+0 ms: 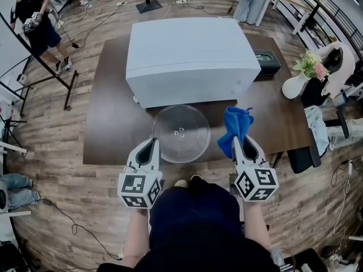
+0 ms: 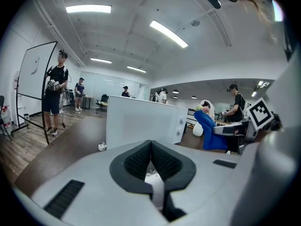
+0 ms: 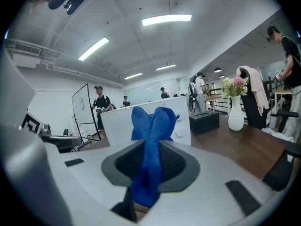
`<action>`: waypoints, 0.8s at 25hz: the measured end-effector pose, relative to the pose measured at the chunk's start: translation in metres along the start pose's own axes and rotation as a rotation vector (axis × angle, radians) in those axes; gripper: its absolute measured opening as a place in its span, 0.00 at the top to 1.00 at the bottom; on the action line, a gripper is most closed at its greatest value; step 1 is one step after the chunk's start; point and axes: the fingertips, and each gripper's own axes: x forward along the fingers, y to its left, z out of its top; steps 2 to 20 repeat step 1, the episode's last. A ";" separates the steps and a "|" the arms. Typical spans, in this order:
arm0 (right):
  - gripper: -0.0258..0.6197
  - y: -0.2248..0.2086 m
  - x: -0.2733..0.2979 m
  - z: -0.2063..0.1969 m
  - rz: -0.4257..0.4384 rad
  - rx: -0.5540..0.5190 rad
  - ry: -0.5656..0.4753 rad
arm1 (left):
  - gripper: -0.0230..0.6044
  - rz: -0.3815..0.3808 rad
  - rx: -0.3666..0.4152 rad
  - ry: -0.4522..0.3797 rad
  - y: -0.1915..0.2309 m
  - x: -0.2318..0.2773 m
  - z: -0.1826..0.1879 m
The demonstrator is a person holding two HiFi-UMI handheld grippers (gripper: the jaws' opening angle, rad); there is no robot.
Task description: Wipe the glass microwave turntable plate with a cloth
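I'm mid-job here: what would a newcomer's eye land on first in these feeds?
The bright blue cloth stands out first, clamped in the right tool and sticking up from its jaws, just right of the clear glass turntable plate. Next comes the large white microwave filling the middle of the brown table, with the plate lying in front of it at the table's near edge.
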 end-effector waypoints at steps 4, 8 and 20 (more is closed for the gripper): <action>0.83 0.000 0.000 0.000 0.001 -0.001 0.001 | 0.96 0.002 -0.001 0.000 0.001 0.000 -0.001; 0.83 0.000 0.000 0.000 0.001 -0.001 0.001 | 0.96 0.002 -0.001 0.000 0.001 0.000 -0.001; 0.83 0.000 0.000 0.000 0.001 -0.001 0.001 | 0.96 0.002 -0.001 0.000 0.001 0.000 -0.001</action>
